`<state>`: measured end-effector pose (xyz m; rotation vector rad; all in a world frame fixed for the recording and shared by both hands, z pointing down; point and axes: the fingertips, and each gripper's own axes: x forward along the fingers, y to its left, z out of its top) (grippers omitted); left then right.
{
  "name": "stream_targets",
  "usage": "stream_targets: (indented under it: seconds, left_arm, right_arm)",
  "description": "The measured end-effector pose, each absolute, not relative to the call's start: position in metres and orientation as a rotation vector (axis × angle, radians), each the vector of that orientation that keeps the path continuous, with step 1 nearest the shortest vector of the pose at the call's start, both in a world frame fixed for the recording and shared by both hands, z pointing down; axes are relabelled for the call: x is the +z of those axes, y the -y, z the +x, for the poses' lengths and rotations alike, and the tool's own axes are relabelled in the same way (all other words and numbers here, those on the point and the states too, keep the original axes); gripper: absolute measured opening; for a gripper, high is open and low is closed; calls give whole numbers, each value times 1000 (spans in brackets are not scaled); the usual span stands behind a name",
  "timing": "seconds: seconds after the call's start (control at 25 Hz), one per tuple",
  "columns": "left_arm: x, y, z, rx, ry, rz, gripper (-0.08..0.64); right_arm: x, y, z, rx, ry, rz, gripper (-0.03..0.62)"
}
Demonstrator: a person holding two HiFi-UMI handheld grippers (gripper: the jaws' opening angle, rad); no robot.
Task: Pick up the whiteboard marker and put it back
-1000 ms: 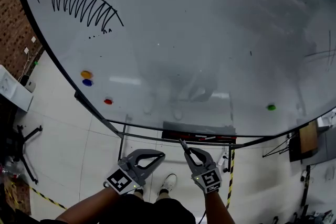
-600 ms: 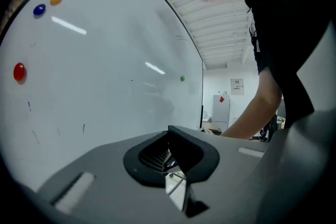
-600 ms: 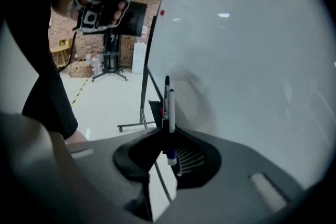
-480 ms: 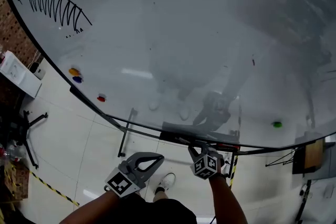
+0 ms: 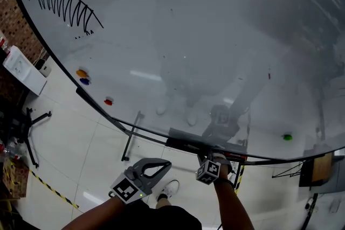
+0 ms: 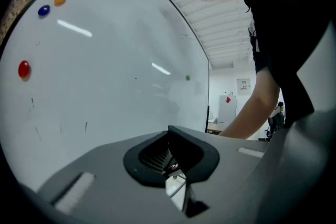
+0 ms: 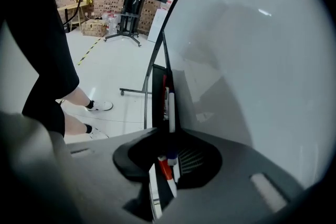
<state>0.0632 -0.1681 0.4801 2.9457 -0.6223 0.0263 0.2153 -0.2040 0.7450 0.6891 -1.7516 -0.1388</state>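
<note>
From the head view, a person stands at a large whiteboard (image 5: 188, 35) bearing a black sketch of a circle above a row of comb-like strokes (image 5: 64, 2). The right gripper (image 5: 209, 158) points down at the dark tray (image 5: 186, 144) along the board's lower edge, while the left gripper (image 5: 166, 164) hangs apart to its left over the pale floor, its jaws pressed together on nothing. Orange (image 5: 81, 72), blue (image 5: 84, 81), red (image 5: 108, 101) and green (image 5: 287, 137) magnets dot the board. The left gripper view shows the left gripper (image 6: 170, 136) with its tips meeting and empty, facing the whiteboard (image 6: 105, 86), with the person's forearm (image 6: 252, 107) reaching across at right. In the right gripper view, the right gripper (image 7: 169, 136) has its jaws drawn close, pinching the whiteboard marker (image 7: 165, 170), white with a red cap, tilted directly over the tray (image 7: 156, 92). A blue-capped marker (image 7: 171, 159) shows just beside it; whether that one lies in the tray or in the jaws cannot be told. Two more markers (image 7: 170, 105) lie lengthwise farther along the tray.
</note>
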Motion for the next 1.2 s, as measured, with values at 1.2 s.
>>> stream_targets:
  seconds: [1.2]
  left_arm:
    - [453,140,23,-66,259,3015,2]
  right_arm:
    - [488,117,106,198,2495,1595,155]
